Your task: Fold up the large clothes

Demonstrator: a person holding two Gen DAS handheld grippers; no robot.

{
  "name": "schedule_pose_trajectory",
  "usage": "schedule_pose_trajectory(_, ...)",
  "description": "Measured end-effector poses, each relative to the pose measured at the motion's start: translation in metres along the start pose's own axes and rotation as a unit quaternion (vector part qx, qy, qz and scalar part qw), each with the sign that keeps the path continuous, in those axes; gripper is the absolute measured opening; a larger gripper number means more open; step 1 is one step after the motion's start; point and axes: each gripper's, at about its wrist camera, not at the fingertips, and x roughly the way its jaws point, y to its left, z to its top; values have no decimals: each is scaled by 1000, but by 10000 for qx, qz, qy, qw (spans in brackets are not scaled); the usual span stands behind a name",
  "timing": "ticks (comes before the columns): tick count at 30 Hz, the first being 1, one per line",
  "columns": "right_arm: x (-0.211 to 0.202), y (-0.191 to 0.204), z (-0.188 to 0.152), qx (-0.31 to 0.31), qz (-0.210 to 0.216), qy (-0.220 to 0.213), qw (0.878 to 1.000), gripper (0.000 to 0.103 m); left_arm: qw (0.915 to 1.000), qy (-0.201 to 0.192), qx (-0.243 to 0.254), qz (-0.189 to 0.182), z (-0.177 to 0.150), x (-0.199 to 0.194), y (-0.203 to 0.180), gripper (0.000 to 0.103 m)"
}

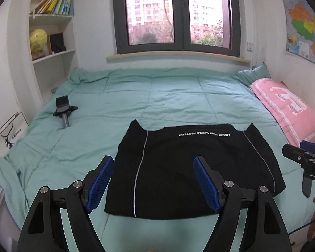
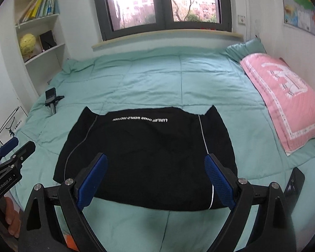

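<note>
A black garment (image 1: 191,172) with thin grey stripes and white lettering lies folded into a rectangle on the teal quilt (image 1: 157,96). It also shows in the right wrist view (image 2: 149,153). My left gripper (image 1: 154,178) is open and empty, above the garment's near left part. My right gripper (image 2: 156,174) is open and empty, above the garment's near edge. The right gripper shows at the right edge of the left wrist view (image 1: 302,157), and the left gripper shows at the left edge of the right wrist view (image 2: 12,153).
A pink pillow (image 1: 287,109) lies along the bed's right side. A black handheld device (image 1: 63,109) lies on the quilt at the left. A white bookshelf (image 1: 50,33) with a yellow globe stands at the back left. A window (image 1: 176,14) is behind the bed.
</note>
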Motion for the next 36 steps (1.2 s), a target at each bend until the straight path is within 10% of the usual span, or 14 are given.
schedule_pose_trajectory(36,7,1,-12,92,110,189,9997,94,9999,31,85,-96,-5,-8,-1,79)
